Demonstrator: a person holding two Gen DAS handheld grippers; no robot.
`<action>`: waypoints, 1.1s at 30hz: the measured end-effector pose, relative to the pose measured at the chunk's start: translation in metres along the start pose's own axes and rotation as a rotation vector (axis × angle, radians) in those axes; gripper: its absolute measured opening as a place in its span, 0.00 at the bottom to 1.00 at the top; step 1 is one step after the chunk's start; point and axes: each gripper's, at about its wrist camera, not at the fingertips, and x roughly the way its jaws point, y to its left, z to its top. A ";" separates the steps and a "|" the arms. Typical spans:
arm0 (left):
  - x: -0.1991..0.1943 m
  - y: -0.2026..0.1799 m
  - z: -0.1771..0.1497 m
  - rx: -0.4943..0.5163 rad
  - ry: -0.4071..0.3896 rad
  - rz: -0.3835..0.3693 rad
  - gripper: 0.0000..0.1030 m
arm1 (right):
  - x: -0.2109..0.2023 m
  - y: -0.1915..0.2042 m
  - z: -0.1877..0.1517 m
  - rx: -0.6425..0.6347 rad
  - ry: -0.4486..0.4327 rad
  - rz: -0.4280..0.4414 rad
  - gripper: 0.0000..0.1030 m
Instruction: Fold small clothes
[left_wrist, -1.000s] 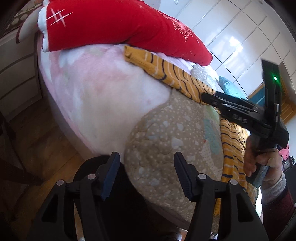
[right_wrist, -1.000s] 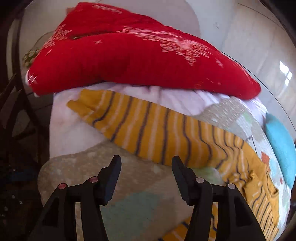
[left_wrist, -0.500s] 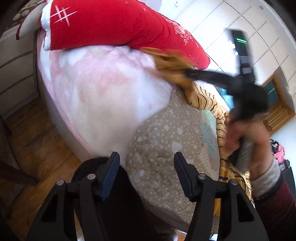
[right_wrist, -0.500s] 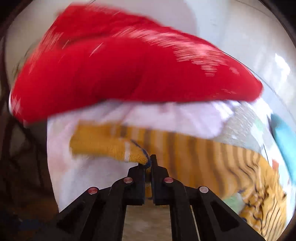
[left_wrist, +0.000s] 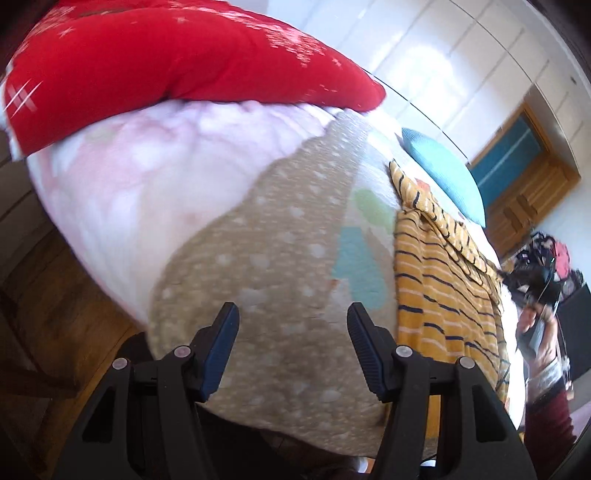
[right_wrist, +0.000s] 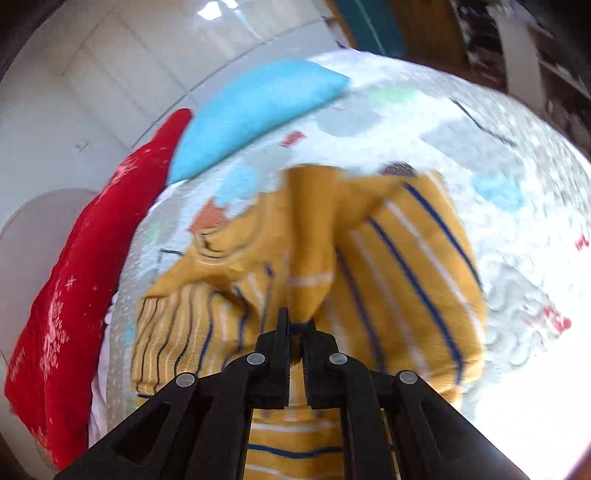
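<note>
The yellow striped sweater (right_wrist: 399, 280) lies on the patterned quilt (right_wrist: 509, 206), just below the blue pillow (right_wrist: 255, 107) and to the right of the red snowflake blanket (right_wrist: 74, 295). The right gripper (right_wrist: 295, 326) has its 2 fingers pinched tight on a sleeve of the sweater, holding it up over the garment's body. The left gripper (left_wrist: 291, 332) hangs over the tan dotted edge of the quilt, left of the sweater, with its 2 fingers spread wide and holding nothing.

Mustard-yellow navy-striped sweater (right_wrist: 402, 280) lies rumpled, one sleeve folded across its body.
</note>
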 end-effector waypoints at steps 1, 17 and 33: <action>0.002 -0.009 0.002 0.023 0.005 -0.004 0.58 | 0.002 -0.022 -0.003 0.049 0.025 0.017 0.11; 0.058 -0.102 0.002 0.242 0.124 -0.036 0.66 | -0.100 -0.107 -0.064 -0.117 0.052 0.123 0.46; 0.075 -0.143 -0.039 0.399 0.162 -0.149 0.67 | -0.091 -0.069 -0.216 -0.256 0.189 0.391 0.48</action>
